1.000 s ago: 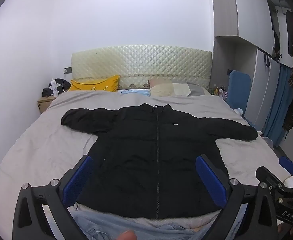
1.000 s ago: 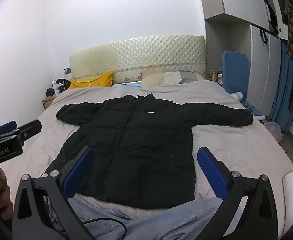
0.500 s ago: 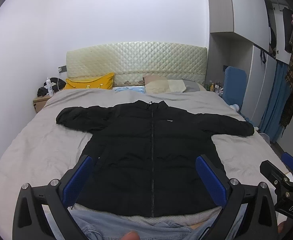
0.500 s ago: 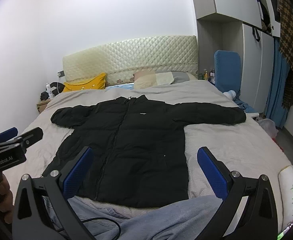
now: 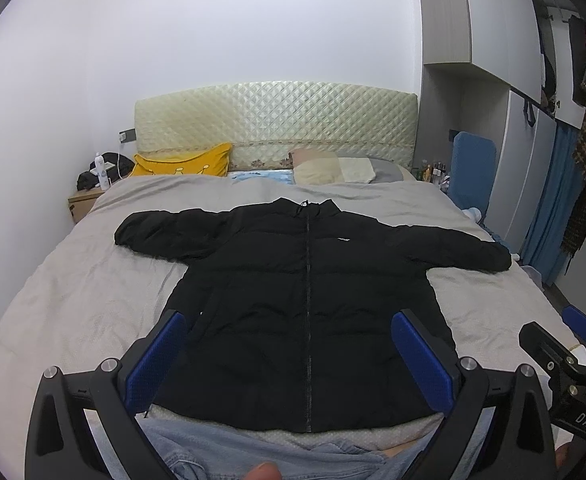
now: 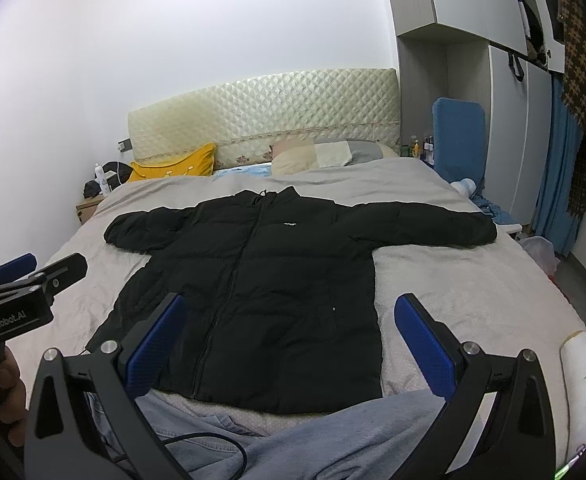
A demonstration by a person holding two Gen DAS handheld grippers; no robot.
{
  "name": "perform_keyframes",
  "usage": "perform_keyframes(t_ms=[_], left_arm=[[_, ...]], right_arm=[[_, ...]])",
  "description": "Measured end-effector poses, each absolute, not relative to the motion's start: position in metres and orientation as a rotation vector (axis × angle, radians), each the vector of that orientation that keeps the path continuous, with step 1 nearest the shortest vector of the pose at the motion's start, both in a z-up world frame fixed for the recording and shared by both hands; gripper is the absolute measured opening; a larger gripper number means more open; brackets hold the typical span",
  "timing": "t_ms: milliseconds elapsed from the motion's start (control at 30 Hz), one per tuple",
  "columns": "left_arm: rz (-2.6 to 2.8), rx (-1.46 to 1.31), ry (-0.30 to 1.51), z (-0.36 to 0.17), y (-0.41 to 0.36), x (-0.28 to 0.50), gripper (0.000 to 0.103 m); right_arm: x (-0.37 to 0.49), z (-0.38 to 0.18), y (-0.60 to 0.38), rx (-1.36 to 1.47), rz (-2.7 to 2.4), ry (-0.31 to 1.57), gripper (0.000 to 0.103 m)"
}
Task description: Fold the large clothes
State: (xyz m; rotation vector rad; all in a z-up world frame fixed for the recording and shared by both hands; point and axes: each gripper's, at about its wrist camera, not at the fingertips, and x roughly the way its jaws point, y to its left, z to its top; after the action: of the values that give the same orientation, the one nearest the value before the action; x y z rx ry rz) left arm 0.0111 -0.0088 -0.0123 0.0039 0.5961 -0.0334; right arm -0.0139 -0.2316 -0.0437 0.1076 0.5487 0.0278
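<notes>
White walls, quilted headboard, perhaps wardrobes.

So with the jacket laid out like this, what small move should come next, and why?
Probably carry the right gripper to the right sleeve to fold it inward. The black jacket lies flat and zipped on the bed, both sleeves spread wide, and both grippers, the left gripper included, are open and empty.

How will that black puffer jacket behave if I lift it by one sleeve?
The black puffer jacket lies flat and quilted on the bed, so it likely drapes limply rather than holding shape. Its puffy panels suggest bulk with little weight. The smooth shell may slip between the pads, so pinch a thick fold. Both the left gripper and right gripper are open.
</notes>
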Motion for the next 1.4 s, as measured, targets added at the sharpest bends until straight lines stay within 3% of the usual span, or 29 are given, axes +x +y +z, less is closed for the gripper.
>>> perform_keyframes(t_ms=[1400], left_arm=[[-0.052, -0.012, 0.650, -0.030, -0.003, 0.039, 0.103]], right_arm=[[0.013, -0.062, -0.229, 0.113, 0.023, 0.593, 0.103]])
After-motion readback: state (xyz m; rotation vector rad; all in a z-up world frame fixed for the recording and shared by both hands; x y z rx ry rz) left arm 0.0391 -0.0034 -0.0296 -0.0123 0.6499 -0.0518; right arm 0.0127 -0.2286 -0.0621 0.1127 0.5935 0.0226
